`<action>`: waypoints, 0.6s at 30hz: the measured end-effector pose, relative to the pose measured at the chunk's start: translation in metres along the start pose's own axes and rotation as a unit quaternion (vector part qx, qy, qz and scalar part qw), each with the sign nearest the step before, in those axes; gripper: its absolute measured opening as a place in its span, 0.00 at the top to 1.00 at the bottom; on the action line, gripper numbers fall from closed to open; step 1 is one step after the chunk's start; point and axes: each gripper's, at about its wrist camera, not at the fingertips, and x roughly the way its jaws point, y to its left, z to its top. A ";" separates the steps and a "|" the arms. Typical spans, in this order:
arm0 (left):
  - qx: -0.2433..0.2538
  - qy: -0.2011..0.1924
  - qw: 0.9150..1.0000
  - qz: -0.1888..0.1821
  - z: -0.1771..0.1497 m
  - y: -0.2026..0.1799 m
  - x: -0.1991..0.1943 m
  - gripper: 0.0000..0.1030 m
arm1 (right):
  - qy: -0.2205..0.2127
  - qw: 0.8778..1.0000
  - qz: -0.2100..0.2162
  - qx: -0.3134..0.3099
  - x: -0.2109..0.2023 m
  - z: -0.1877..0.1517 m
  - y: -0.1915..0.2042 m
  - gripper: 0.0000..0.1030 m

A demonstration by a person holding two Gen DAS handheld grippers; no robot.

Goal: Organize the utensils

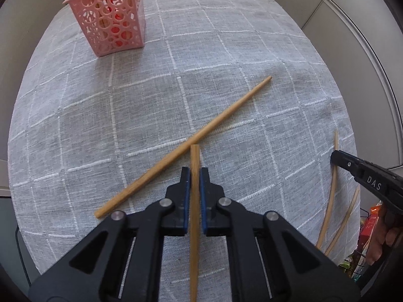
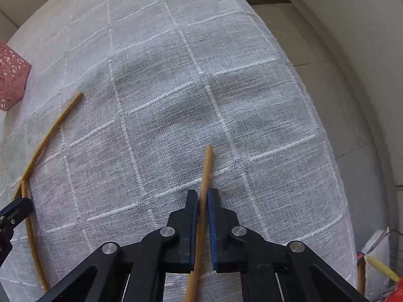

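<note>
Left gripper (image 1: 194,176) clamps a chopstick (image 1: 194,216); right gripper (image 2: 203,198) clamps another chopstick (image 2: 205,173), both lengthwise w/ the fingers. Pink holder (image 1: 110,20) stands far-left across the tabletop (image 1: 226,50), nearer left hand.

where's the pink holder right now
In the left wrist view the pink perforated holder stands upright at the far left of the grey checked tablecloth, beyond the loose chopstick.

Pink perforated plastic basket (image 1: 110,22): stood on the grey checked tablecloth (image 1: 226,50), far left, utensils upright inside. Loose wooden chopstick (image 1: 183,146): lay diagonally mid-cloth, nearer than the basket. Two further wooden chopsticks (image 1: 330,196): lay at the cloth's right edge, side by side.
</note>
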 end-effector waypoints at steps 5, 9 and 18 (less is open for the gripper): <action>-0.013 -0.021 1.000 -0.010 -0.002 0.001 -0.019 0.92 | -0.031 0.999 0.037 0.010 -0.023 -0.001 -0.003 0.95; -0.017 -0.045 0.999 -0.018 -0.002 0.004 -0.038 0.92 | -0.063 0.996 0.064 0.013 -0.050 -0.005 0.002 0.95; -0.017 -0.104 0.994 -0.028 -0.013 0.012 -0.082 0.92 | -0.143 0.984 0.102 -0.007 -0.106 -0.018 0.019 0.95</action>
